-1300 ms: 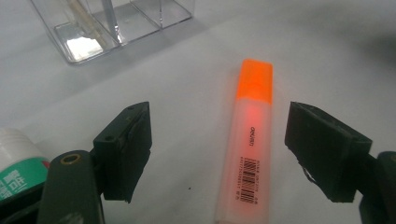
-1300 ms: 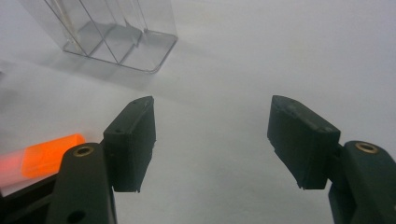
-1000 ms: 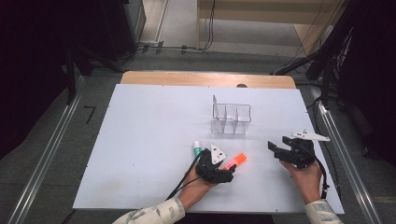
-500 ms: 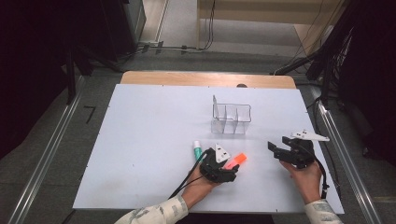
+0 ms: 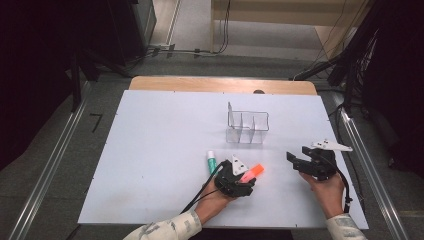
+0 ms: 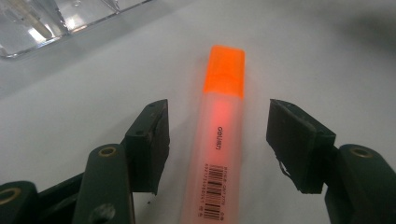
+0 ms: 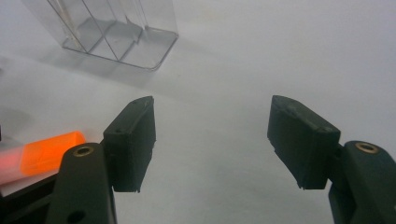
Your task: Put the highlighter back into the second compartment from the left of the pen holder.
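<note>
Left tool (image 6: 217, 140) straddling highlighter (image 6: 219, 140) flat on surface (image 5: 150, 150), jaws just closing, pads not yet touching. Right tool (image 7: 212, 140) open, empty. Grasp unfinished; lift and drop into organizer (image 5: 247, 127) left.

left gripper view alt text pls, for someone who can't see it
An orange highlighter lies on the white table between the left gripper's two black jaws, which have just been closing but leave a gap on each side of it. Its orange cap points away from the camera, and a corner of a clear plastic organizer sits at top left.
</note>
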`<state>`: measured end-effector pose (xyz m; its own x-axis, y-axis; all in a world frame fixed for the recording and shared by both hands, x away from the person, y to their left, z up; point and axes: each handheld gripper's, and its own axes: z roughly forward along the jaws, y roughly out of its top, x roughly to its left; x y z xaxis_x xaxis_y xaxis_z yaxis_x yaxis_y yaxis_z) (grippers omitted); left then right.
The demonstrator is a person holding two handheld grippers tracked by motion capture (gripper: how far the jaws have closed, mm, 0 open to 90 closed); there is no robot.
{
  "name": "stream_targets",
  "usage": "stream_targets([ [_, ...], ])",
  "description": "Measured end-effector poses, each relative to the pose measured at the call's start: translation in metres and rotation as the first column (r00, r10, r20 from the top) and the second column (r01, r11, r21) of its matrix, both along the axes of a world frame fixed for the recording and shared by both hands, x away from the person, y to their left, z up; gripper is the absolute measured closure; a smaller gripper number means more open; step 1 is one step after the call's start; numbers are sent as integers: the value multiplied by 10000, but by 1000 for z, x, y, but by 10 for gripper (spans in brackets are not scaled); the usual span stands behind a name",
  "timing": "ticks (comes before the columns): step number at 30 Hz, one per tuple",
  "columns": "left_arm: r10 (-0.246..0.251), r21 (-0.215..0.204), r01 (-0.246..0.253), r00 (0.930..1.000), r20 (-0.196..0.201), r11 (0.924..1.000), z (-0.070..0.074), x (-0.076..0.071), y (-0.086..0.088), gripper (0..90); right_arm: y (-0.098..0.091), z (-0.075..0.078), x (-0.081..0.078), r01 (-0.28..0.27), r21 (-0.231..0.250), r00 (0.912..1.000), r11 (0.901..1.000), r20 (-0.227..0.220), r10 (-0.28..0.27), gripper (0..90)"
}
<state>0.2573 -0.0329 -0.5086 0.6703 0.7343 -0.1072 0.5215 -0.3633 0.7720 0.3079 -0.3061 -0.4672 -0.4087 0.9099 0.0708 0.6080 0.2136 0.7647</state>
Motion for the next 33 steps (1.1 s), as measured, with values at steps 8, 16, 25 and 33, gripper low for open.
stream_targets([
  [8,80,85,-79,9999,-99,9999,-2,-1,6,418,0,0,0,12,6,10000,10000,-30,-12,307],
  [16,90,90,-89,9999,-80,9999,-3,-2,9,443,0,0,0,-5,5,10000,10000,-37,5,307],
  [25,175,133,-176,9998,65,9998,-6,-2,10,462,0,0,0,-15,-2,10000,10000,-74,15,307],
  [33,143,324,-151,9996,263,9994,-7,-4,9,475,0,0,0,-10,-27,10000,10000,-76,10,307],
])
